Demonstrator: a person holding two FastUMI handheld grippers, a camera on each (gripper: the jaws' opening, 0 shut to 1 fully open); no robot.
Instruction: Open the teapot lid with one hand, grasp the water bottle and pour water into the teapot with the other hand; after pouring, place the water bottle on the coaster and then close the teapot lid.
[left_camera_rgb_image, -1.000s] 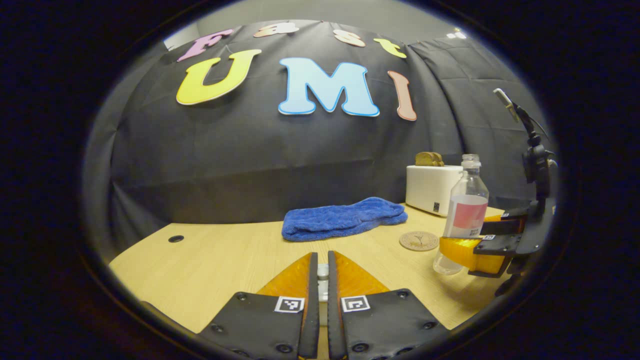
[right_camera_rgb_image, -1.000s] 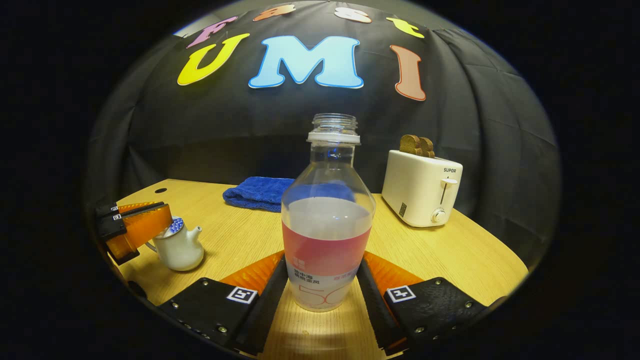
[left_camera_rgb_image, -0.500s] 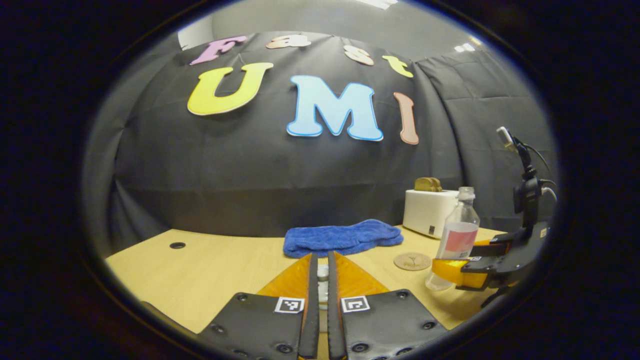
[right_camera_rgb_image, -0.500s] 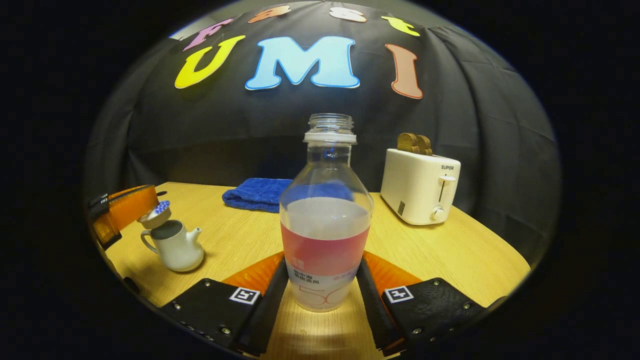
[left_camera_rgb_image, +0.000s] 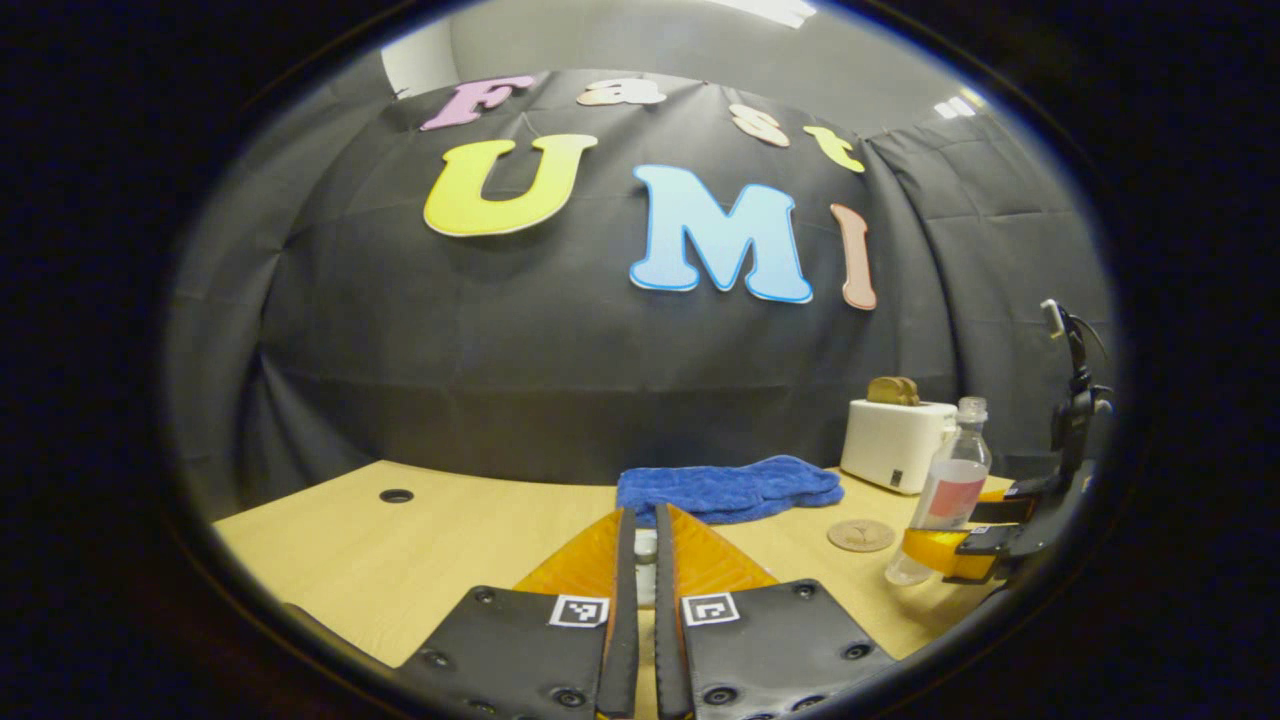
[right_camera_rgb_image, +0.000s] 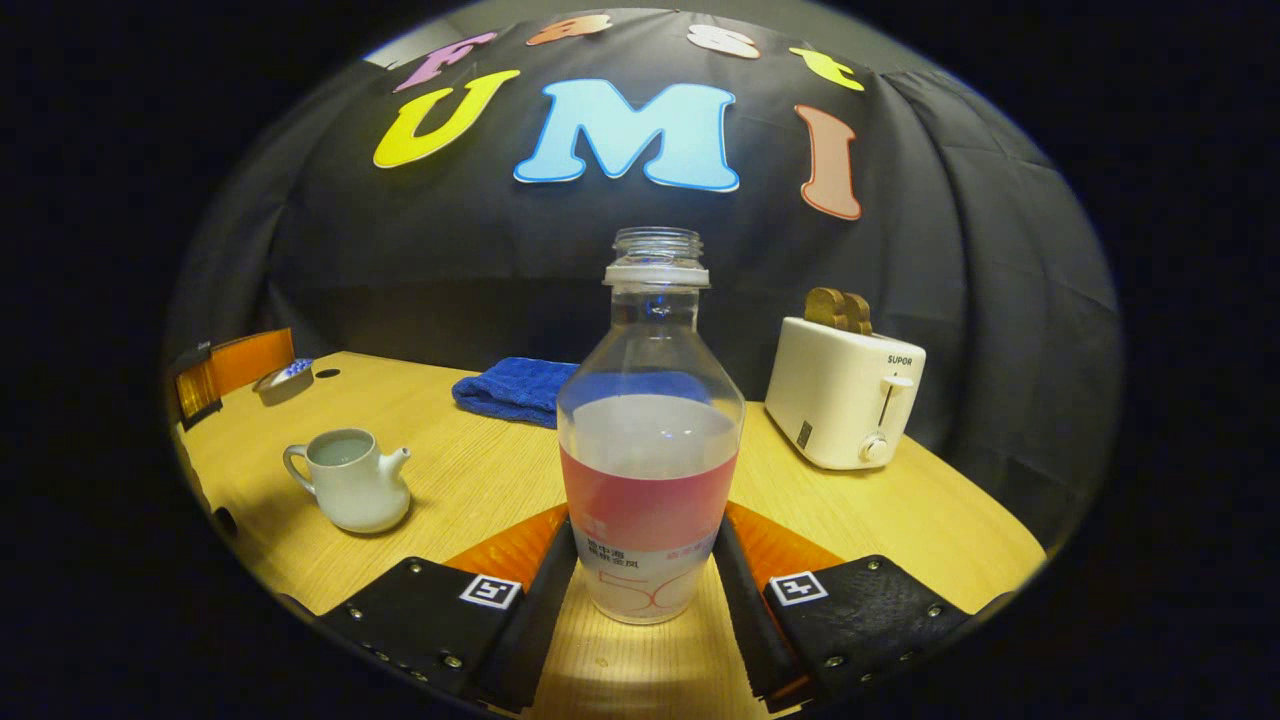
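The right gripper (right_camera_rgb_image: 648, 560) clamps the bottle (right_camera_rgb_image: 650, 470) upright, low over the desk (right_camera_rgb_image: 470, 470); the left gripper (left_camera_rgb_image: 640, 570) pinches the lid (right_camera_rgb_image: 284, 378), lifted off. The teapot (right_camera_rgb_image: 350, 485) stands open (liquid inside) left of the bottle; the coaster (left_camera_rgb_image: 860, 535) lies beside it.

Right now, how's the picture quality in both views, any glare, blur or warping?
Right gripper view: sharp, bottle throws a bright patch on the table, teapot casts a soft shadow. Left gripper view: fisheye bends the table edge, ceiling light glares at top.
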